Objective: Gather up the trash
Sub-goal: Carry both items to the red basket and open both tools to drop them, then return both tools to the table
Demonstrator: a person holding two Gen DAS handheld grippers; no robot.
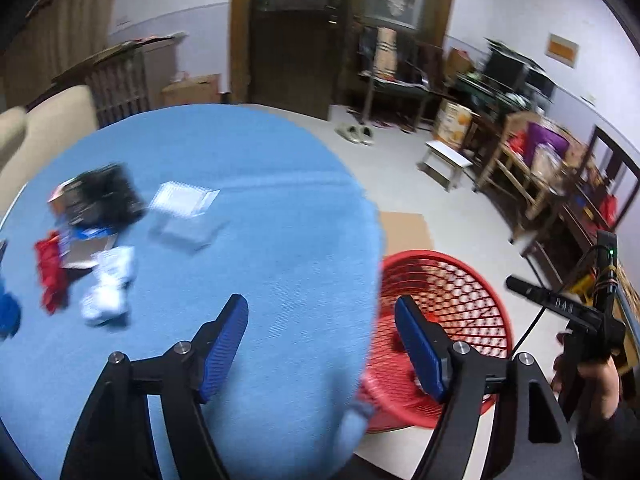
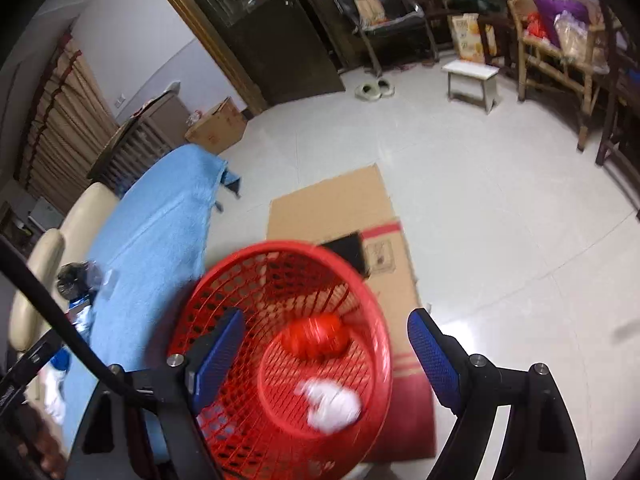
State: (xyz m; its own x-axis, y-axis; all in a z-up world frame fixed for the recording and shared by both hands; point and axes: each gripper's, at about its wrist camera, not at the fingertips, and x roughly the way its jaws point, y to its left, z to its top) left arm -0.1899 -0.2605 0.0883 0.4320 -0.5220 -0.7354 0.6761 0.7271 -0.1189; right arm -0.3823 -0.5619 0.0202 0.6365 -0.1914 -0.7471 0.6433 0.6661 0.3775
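A red mesh basket (image 2: 360, 280) stands on the floor beside a table under a blue cloth (image 1: 240, 240). In the basket lie a red wrapper (image 2: 316, 338) and a crumpled white paper (image 2: 332, 402). My right gripper (image 2: 326, 350) is open and empty right above the basket. My left gripper (image 1: 322, 336) is open and empty over the table's right edge, with the basket (image 1: 448, 292) to its right. On the cloth at the left lie a black bag (image 1: 102, 198), a clear plastic packet (image 1: 184, 210), a red wrapper (image 1: 50, 270) and a crumpled white tissue (image 1: 110, 286).
A flattened cardboard sheet (image 2: 340, 208) lies on the floor under and beyond the basket. A small white stool (image 2: 472, 76), slippers (image 2: 374, 90), wooden chairs and a cardboard box (image 2: 218, 124) stand farther off. A beige sofa (image 1: 44, 128) borders the table's left.
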